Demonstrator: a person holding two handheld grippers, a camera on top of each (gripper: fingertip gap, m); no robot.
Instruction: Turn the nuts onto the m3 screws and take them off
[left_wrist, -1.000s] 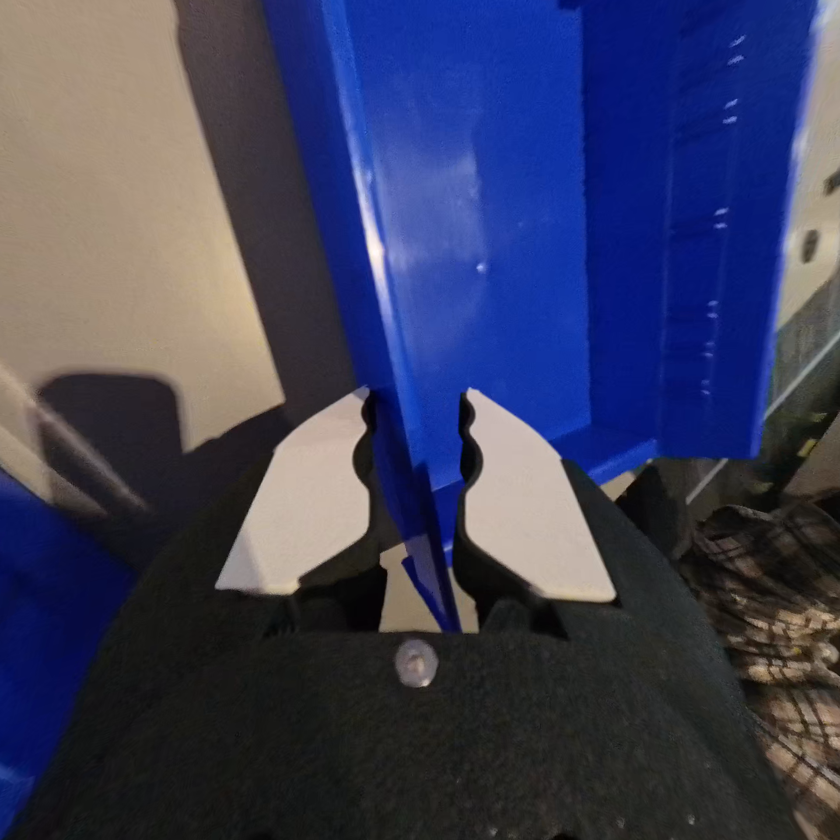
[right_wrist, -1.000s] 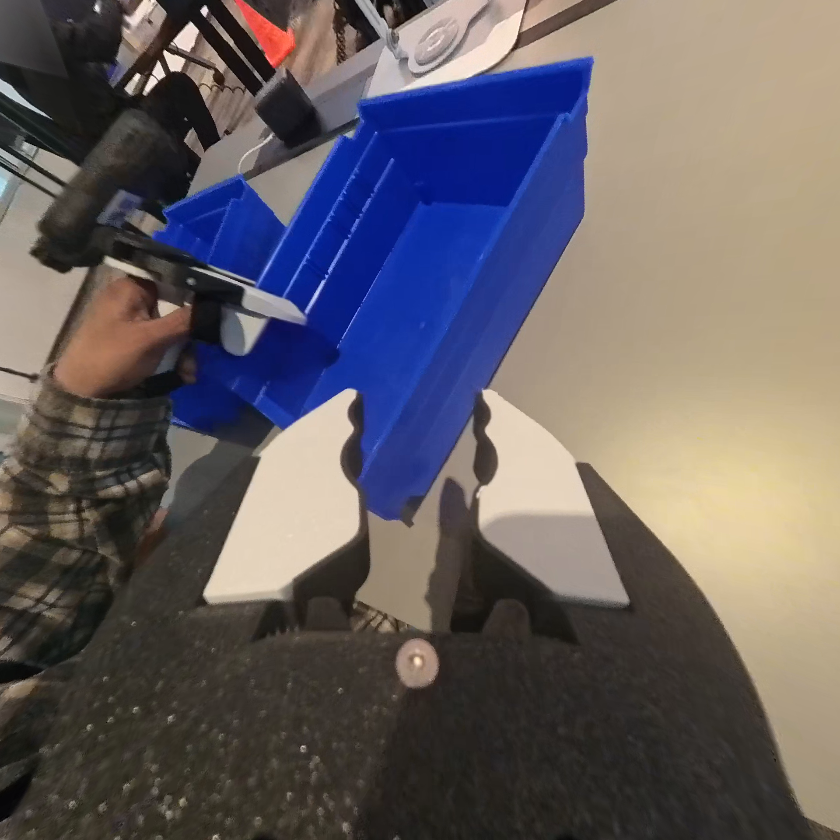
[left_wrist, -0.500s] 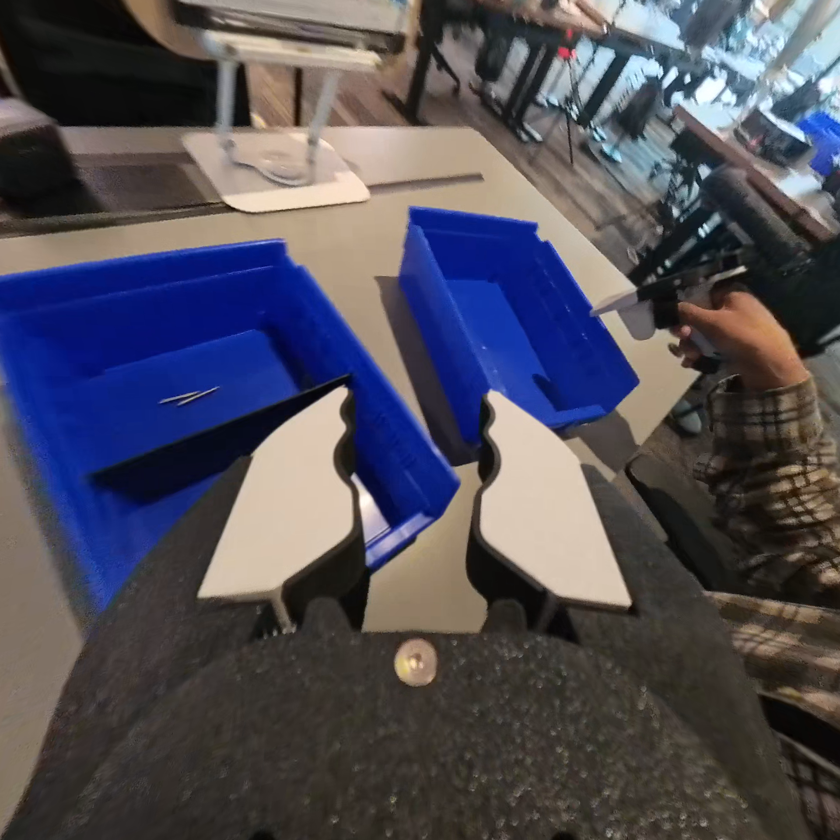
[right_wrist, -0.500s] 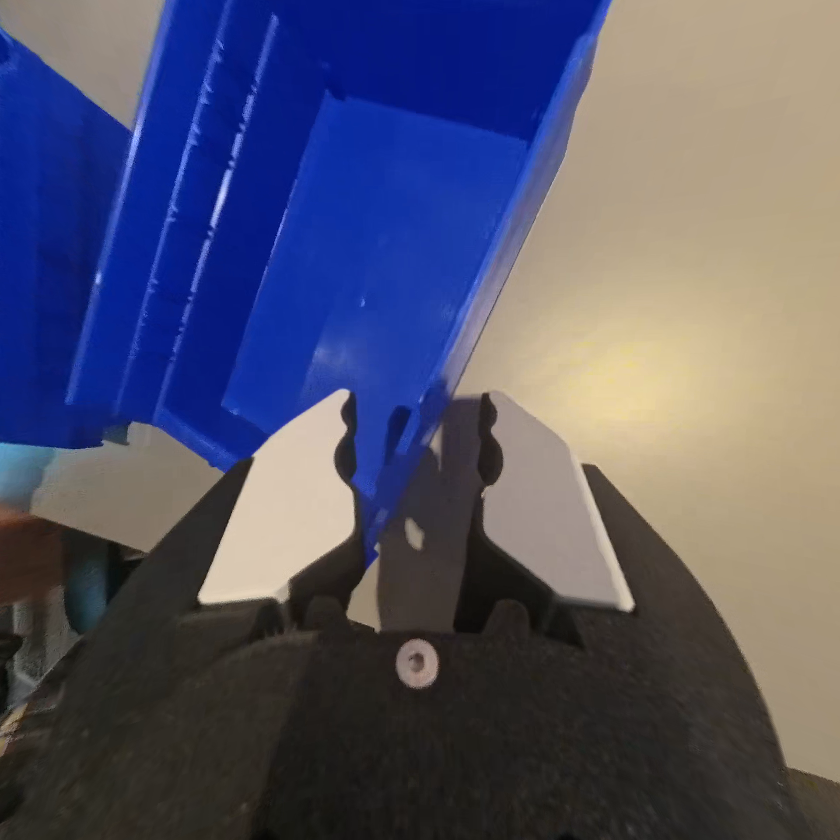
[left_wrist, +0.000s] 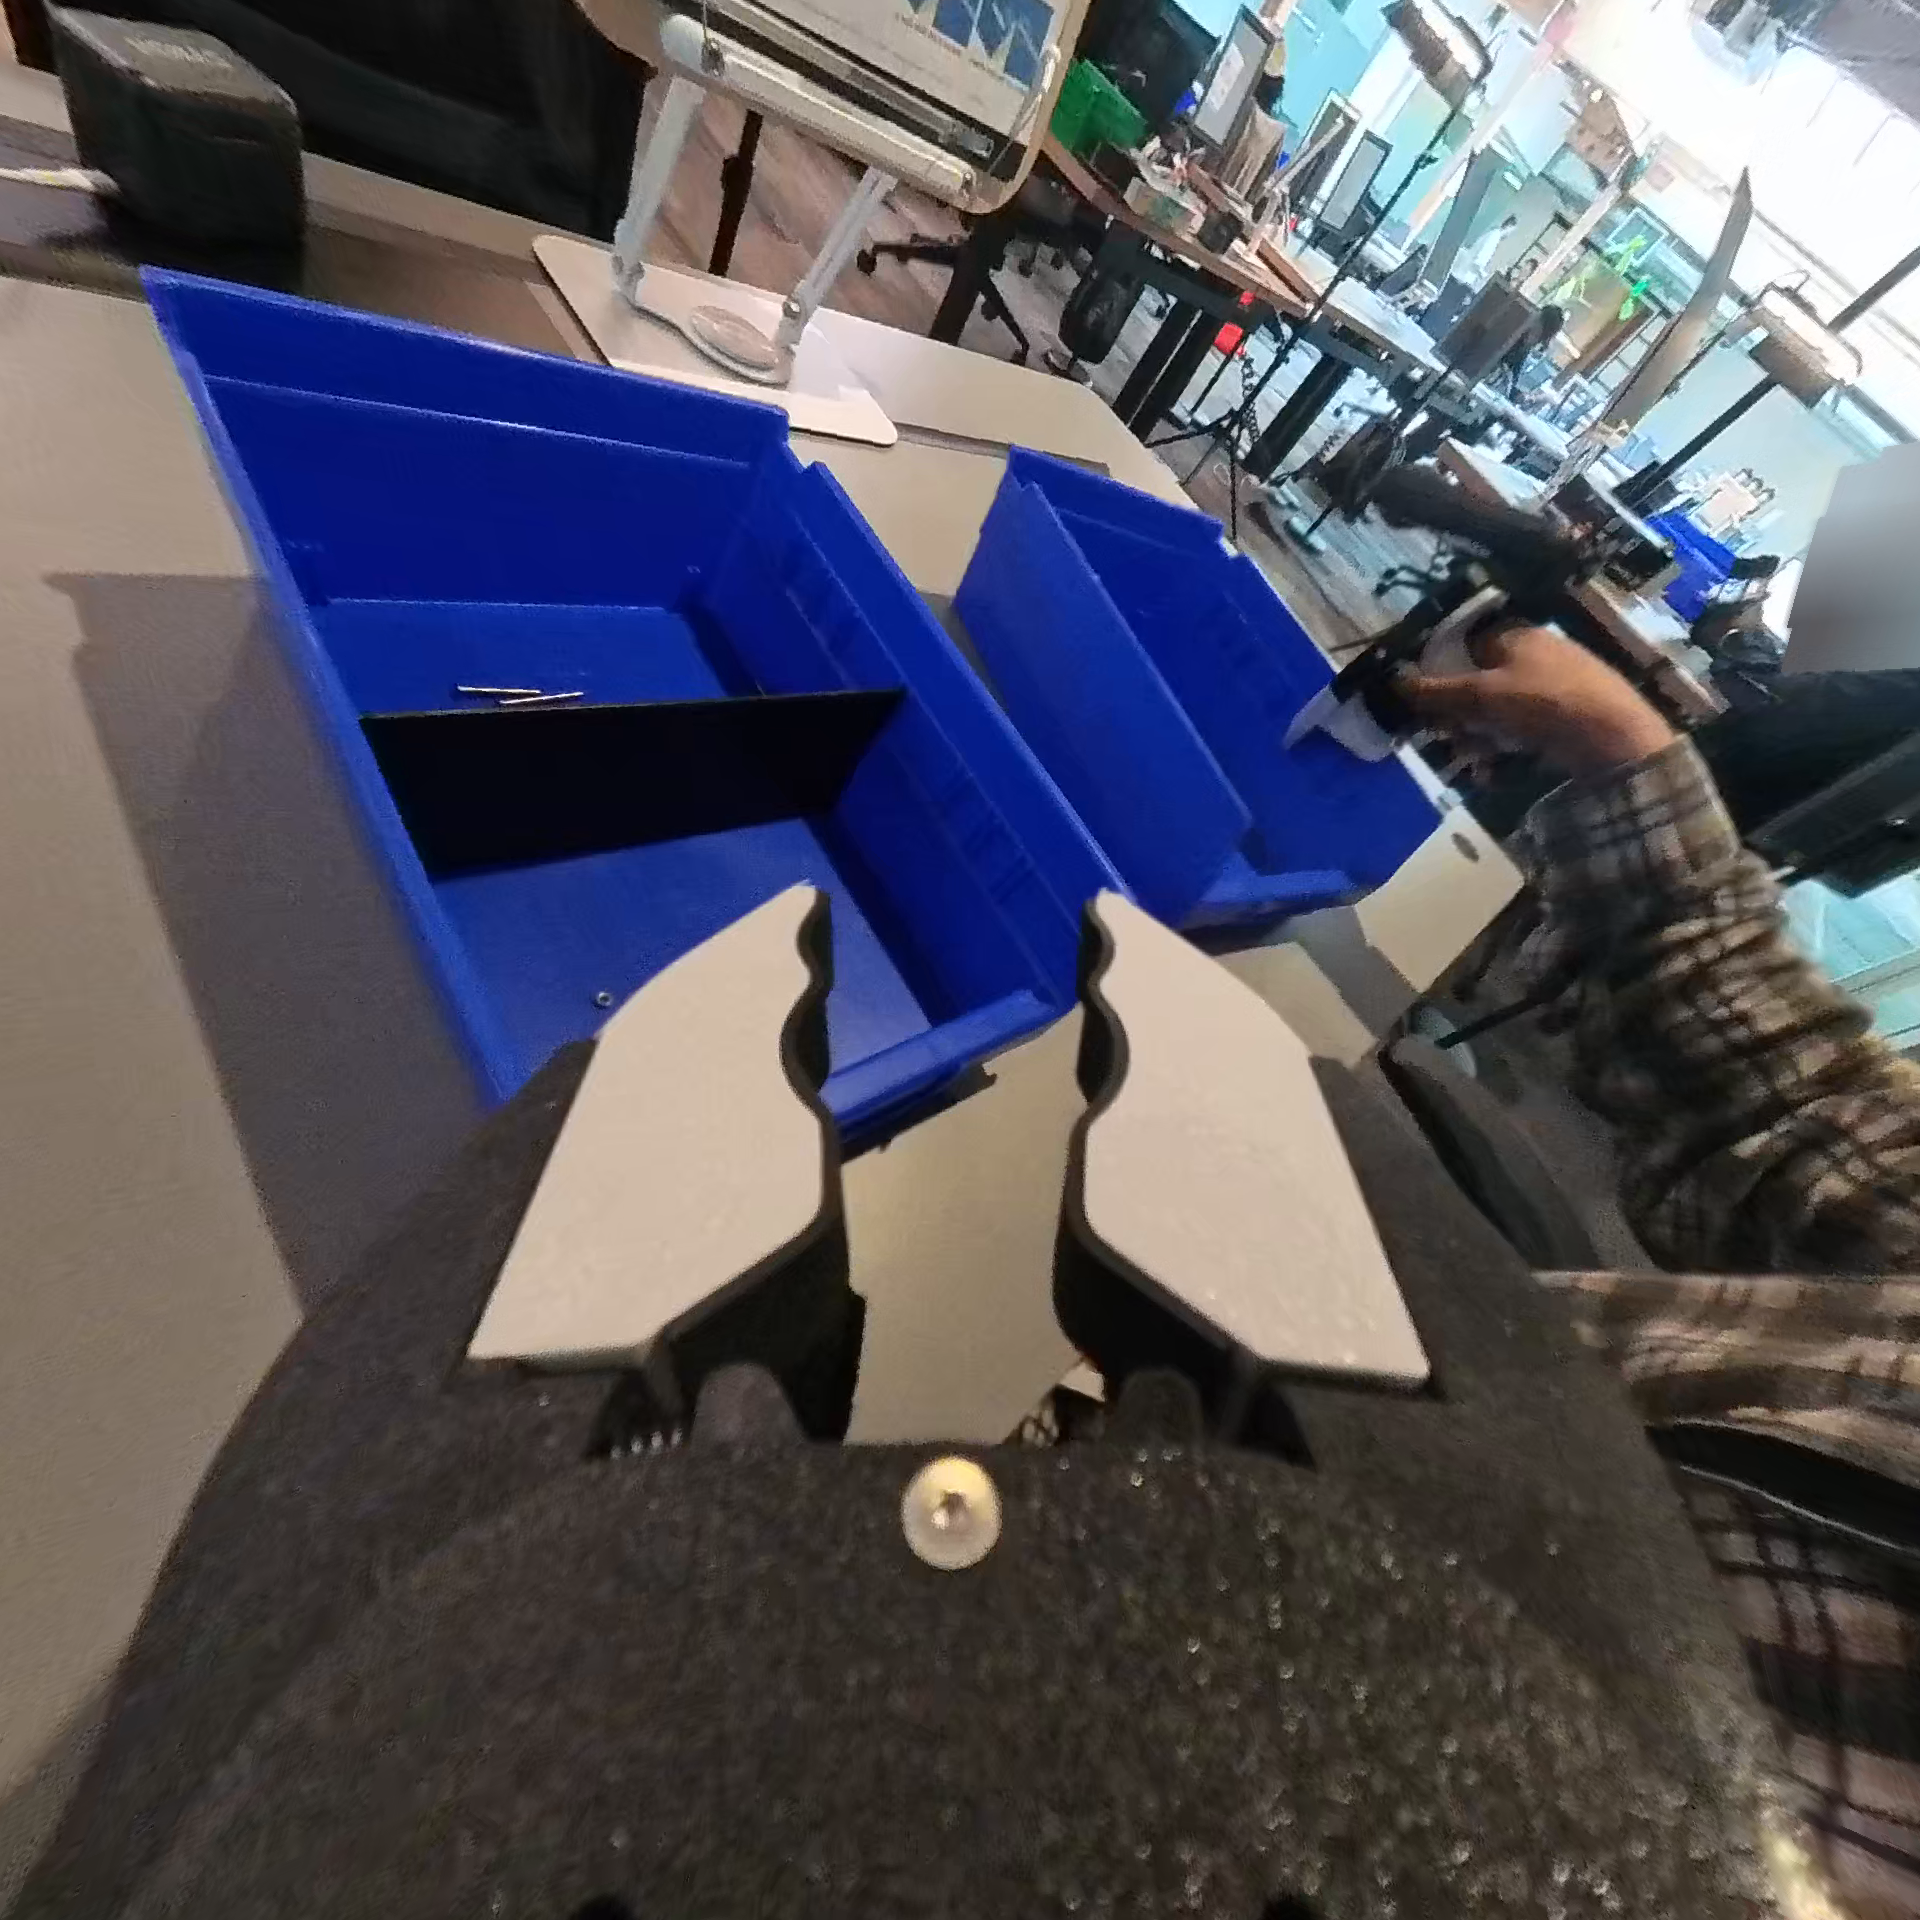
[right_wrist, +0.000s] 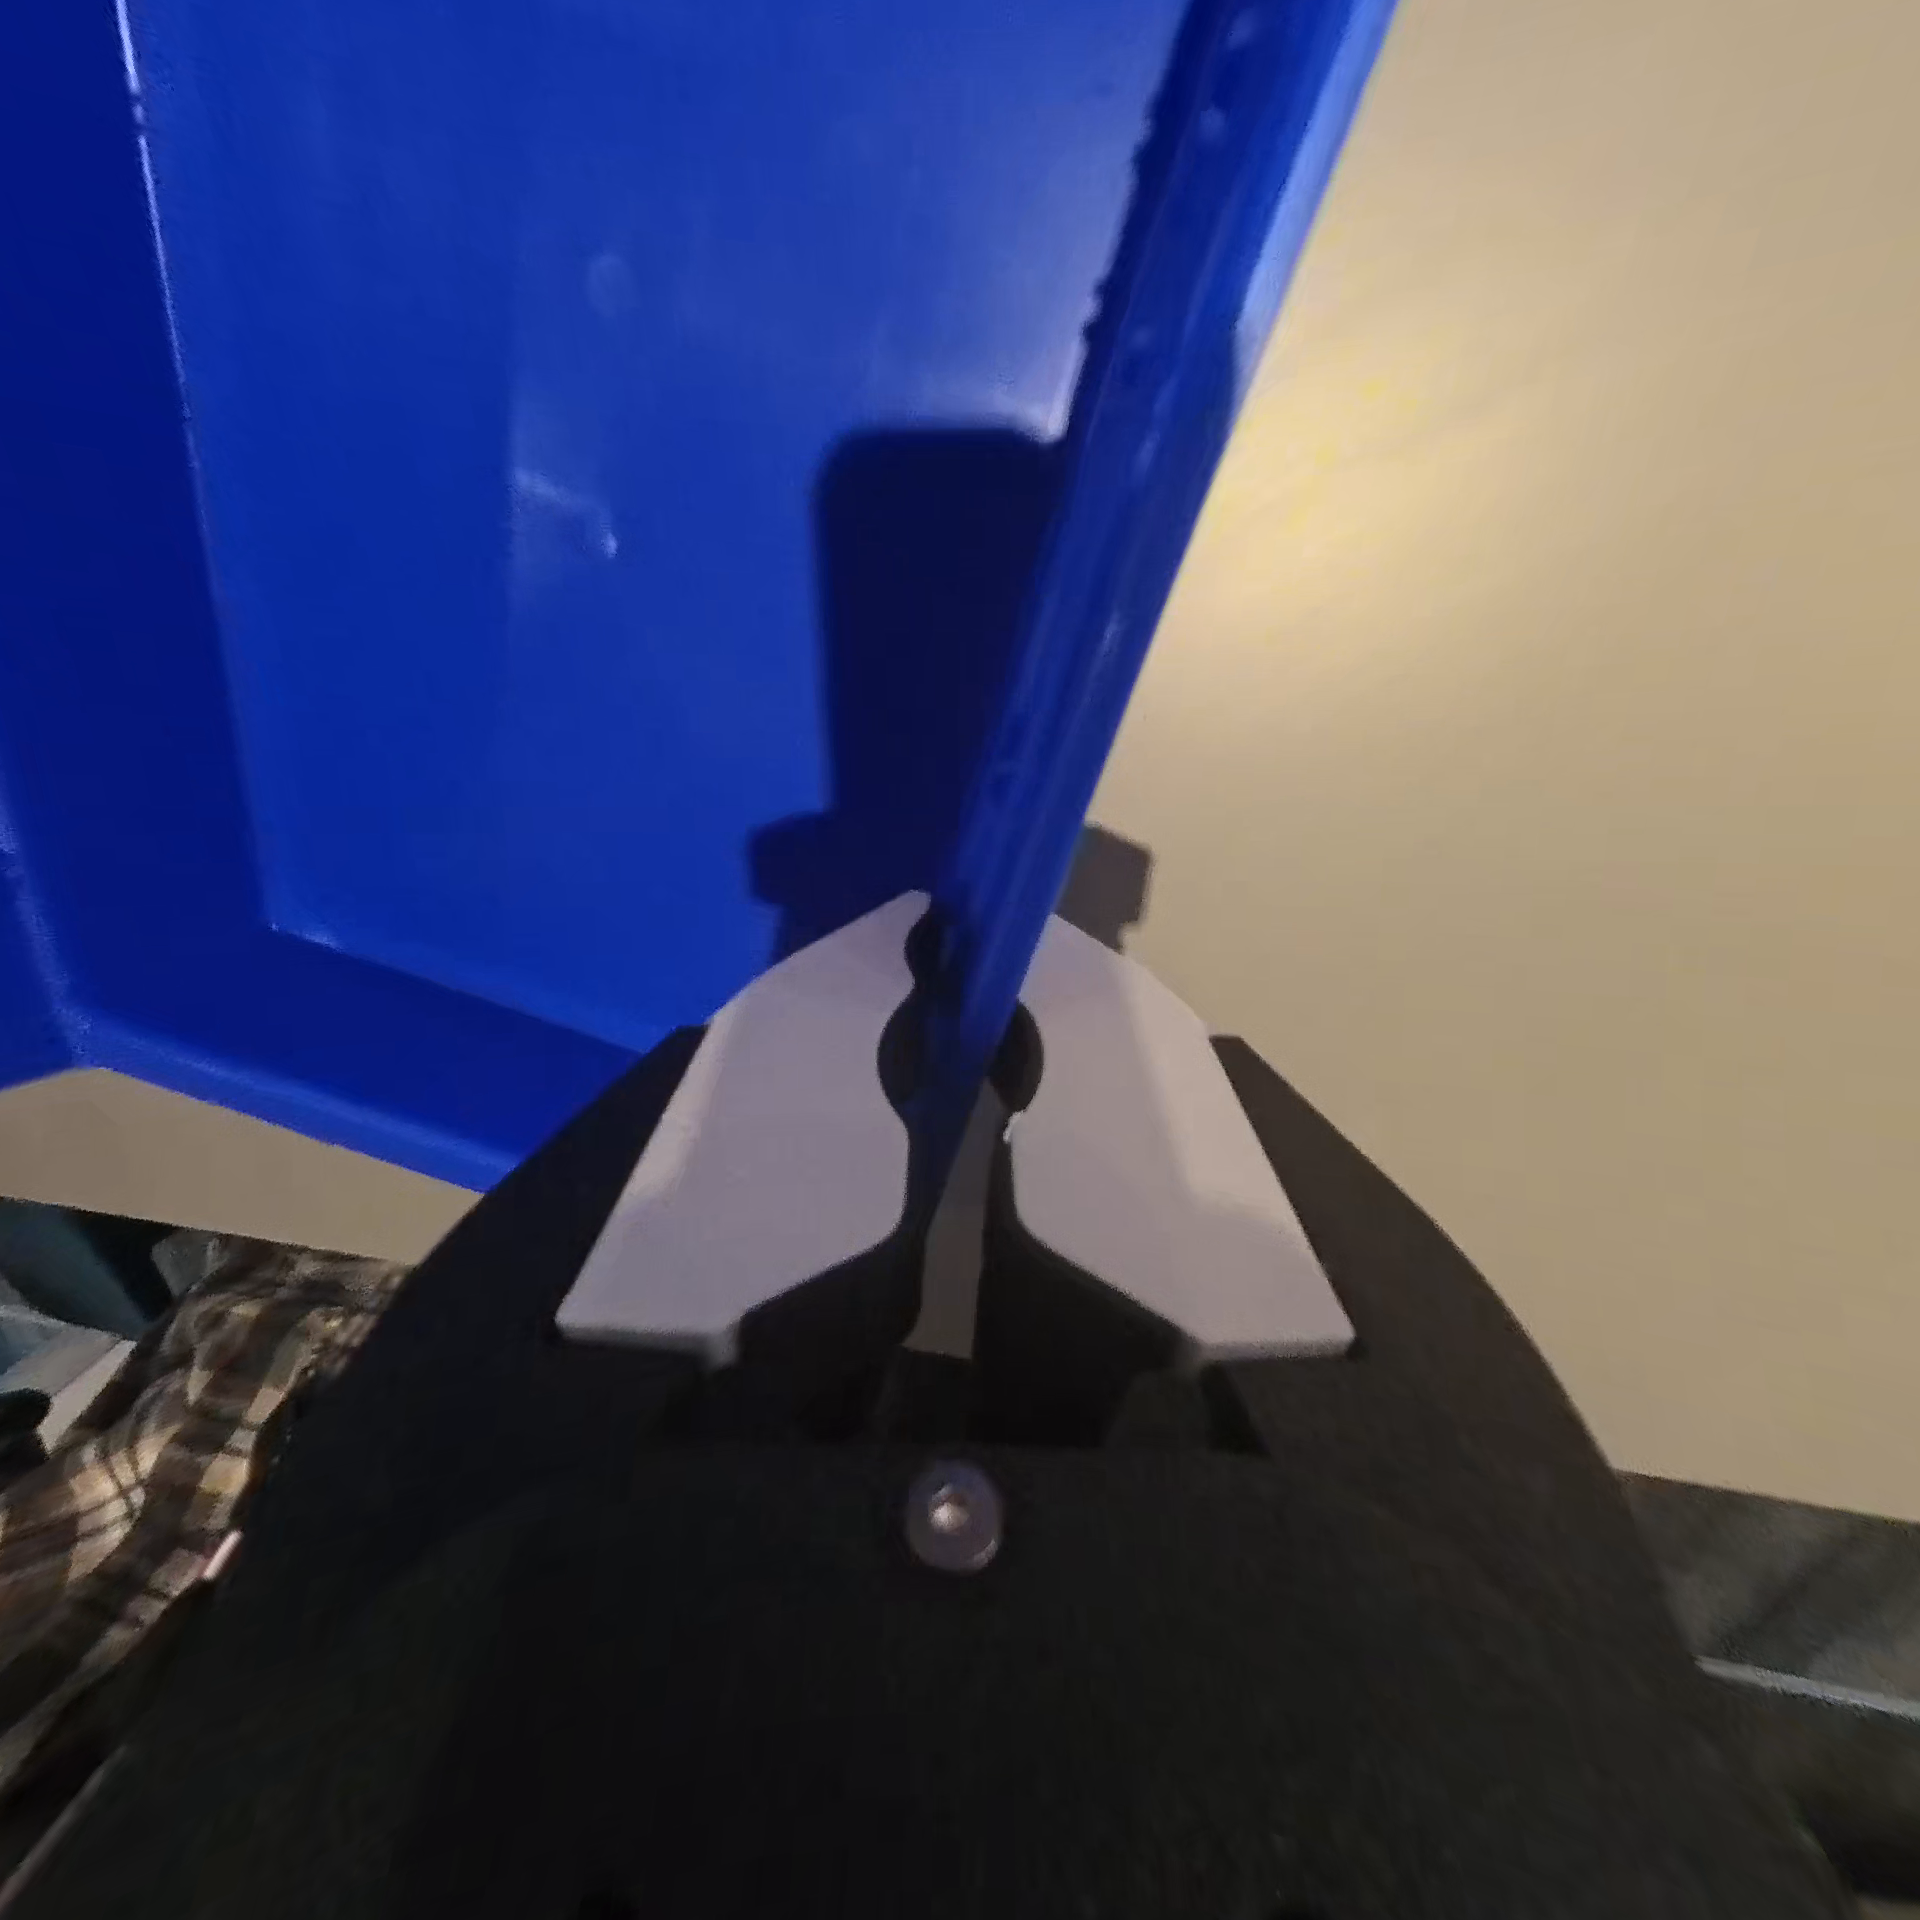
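The right gripper (right_wrist: 961, 1023), spread earlier, now pinches the small blue bin's (right_wrist: 582, 499) wall; the left gripper (left_wrist: 954, 961) stays spread, empty.

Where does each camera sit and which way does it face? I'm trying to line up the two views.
Left wrist view: on the left gripper, open, looking across the table at the divided bin and the smaller bin; a plaid sleeve shows.
Right wrist view: on the right gripper, close up, shut on the smaller bin wall.
Shared: smaller bin, right gripper.
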